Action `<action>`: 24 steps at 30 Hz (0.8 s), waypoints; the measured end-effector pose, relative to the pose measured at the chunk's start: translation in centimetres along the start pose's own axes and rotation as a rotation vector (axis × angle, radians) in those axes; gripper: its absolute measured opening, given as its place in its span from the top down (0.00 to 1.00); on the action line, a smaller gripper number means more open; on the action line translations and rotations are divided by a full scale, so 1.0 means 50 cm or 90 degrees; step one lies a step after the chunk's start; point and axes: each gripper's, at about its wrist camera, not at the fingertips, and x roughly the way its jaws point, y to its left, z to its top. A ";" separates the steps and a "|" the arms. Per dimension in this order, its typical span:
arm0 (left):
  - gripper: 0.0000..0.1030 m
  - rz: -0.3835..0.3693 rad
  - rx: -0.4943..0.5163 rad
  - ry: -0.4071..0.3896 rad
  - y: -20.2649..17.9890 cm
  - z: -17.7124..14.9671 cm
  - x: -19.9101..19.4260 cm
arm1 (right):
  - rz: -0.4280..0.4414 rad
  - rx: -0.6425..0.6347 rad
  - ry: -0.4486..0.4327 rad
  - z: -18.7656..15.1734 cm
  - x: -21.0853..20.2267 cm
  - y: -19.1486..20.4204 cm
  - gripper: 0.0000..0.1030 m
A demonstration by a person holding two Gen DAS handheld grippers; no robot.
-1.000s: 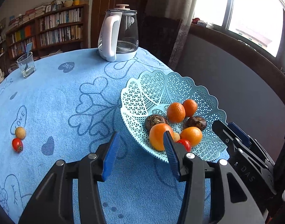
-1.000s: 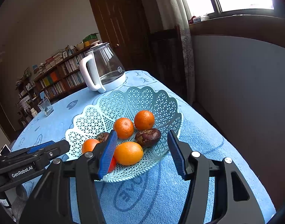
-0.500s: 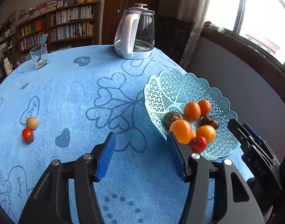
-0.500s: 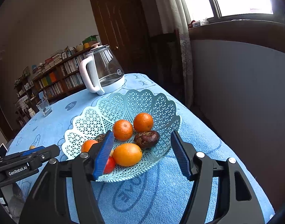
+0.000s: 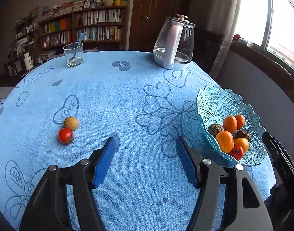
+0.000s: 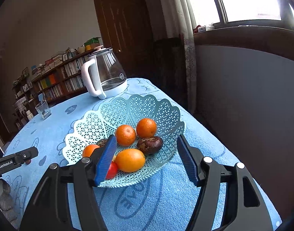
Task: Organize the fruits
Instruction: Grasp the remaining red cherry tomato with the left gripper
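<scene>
A light-blue lattice basket [image 5: 218, 104] [image 6: 147, 105] holds several oranges [image 6: 125, 134], dark brown fruits [image 6: 149, 144] and a red tomato [image 5: 236, 152]. On the blue cloth to the left lie a loose red tomato [image 5: 65, 136] and, touching it, a tan round fruit [image 5: 71, 123]. My left gripper [image 5: 145, 150] hangs over bare cloth between these and the basket; its jaws are opening with nothing between them. My right gripper [image 6: 146, 150] stands open just in front of the basket, with nothing gripped. Its fingers [image 5: 277, 154] also show at the left wrist view's right edge.
A glass kettle [image 5: 174, 46] [image 6: 104, 75] with a white handle stands at the table's far side. A drinking glass [image 5: 73, 54] with a blue spoon stands far left. Bookshelves, a dark door and a window lie beyond. The table edge drops off just right of the basket.
My left gripper has swung left, away from the basket, and its jaws have widened. The loose tomato and tan fruit now sit nearer. The right gripper stayed in place and opened a little.
</scene>
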 end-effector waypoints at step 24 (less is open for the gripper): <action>0.37 0.119 -0.108 0.003 0.221 -0.019 0.011 | 0.030 -0.034 -0.011 0.022 -0.054 0.068 0.29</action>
